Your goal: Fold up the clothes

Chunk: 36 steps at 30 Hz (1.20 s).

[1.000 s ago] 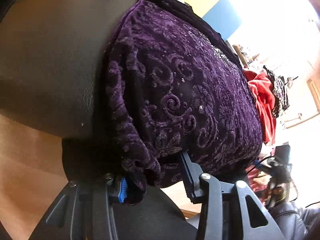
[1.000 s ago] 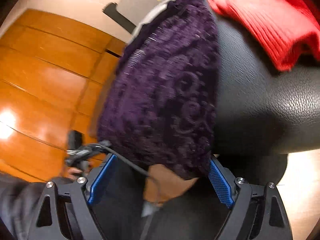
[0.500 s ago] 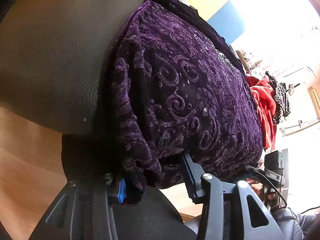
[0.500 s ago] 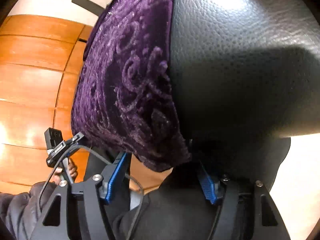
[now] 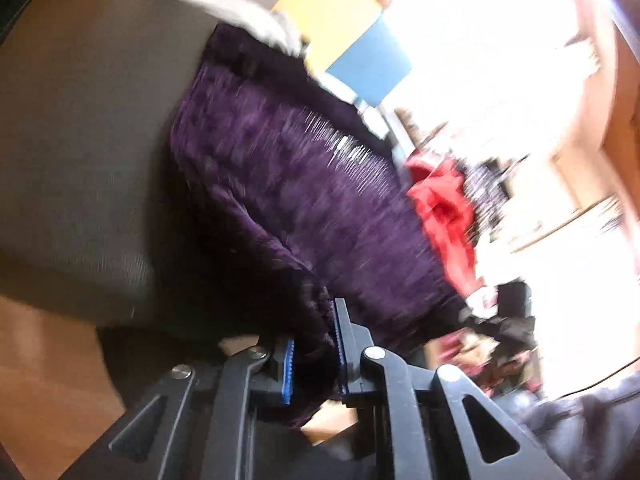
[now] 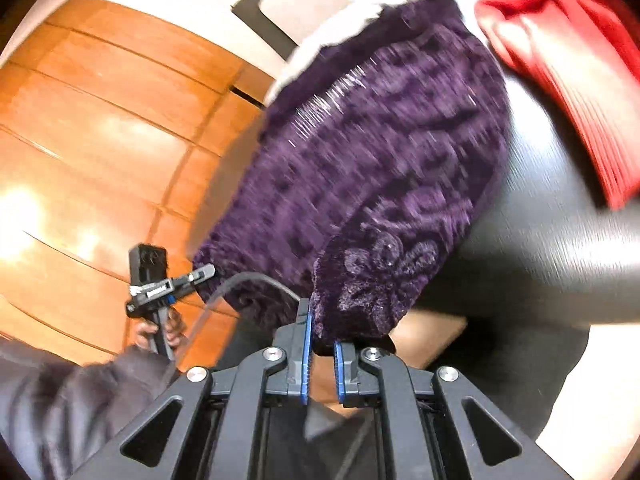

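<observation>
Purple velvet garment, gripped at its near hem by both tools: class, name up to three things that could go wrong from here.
1. The right tool pinches only the very edge of the purple velvet garment, so that corner may slip out.
2. The red garment lies right beside it on the black leather surface and could get dragged along.
3. The left tool holds a thick bunch, so the fold may come out uneven.

a purple velvet garment [image 5: 304, 208] with a raised swirl pattern lies spread over a black leather seat [image 5: 80, 160], its near edge pinched at two corners; a red garment [image 6: 568, 80] lies bunched beside it.
</observation>
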### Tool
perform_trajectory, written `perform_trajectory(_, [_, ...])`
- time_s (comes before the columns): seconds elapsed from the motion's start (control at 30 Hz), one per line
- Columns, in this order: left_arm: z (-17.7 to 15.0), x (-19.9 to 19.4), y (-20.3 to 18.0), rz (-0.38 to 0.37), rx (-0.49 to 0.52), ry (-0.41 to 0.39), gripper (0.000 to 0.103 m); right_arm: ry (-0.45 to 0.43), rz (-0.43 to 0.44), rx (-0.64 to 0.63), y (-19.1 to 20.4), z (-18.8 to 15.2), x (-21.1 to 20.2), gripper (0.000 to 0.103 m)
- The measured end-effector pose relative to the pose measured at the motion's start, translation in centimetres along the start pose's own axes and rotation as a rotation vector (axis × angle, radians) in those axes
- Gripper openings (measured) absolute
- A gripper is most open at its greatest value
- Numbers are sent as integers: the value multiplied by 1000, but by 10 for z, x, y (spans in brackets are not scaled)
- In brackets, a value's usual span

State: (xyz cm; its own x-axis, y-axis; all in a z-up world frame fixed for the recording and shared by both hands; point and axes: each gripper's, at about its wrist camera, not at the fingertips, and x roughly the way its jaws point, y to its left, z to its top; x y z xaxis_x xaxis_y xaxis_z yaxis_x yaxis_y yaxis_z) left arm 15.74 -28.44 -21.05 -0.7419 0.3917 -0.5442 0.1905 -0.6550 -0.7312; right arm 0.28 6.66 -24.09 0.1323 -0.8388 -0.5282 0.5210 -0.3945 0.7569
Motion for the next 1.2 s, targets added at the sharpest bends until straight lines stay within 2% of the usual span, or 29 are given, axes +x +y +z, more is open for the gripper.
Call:
perform_trajectory(0.13, [28,-2,-2,-72,-24,-64,10,-58,84,13,1,20,-14,10])
perform_trajectory(0.3, [65,8,-4,-133,-40,-121,10,-145,170,18,11,66,-43,10])
perform_trajectory(0.37, [80,12,-6,-157,-46,-144,10,-178,184,21,15,84,-42,10])
perform_trajectory(0.5, [109,22,-7,-199,-55,-178,10,-204,152,17,15,120,-32,10])
perform_trajectory(0.63, [149,41,-2,-182,-71,-192,10,-217,115,44,5,157,-15,10])
perform_trajectory(0.77, [189,66,20,-152,-131,-194,10,-227,75,87,-17,198,-1,10])
perform_trajectory(0.83, [205,88,37,-80,-163,-174,10,-216,51,109,-30,208,8,10])
perform_trajectory(0.9, [208,110,53,-27,-199,-119,10,-185,17,155,-50,209,20,10])
perform_trajectory(1.0, [191,134,76,57,-237,-24,8,-139,-34,222,-79,210,37,10])
perform_trajectory(1.03, [183,132,81,47,-250,-22,6,-124,-51,245,-89,210,43,7])
perform_trajectory(1.1, [165,120,84,27,-264,-28,5,-155,-12,284,-100,195,37,6])
perform_trajectory(1.2, [138,104,76,67,-229,-10,5,-122,5,269,-92,163,25,6])
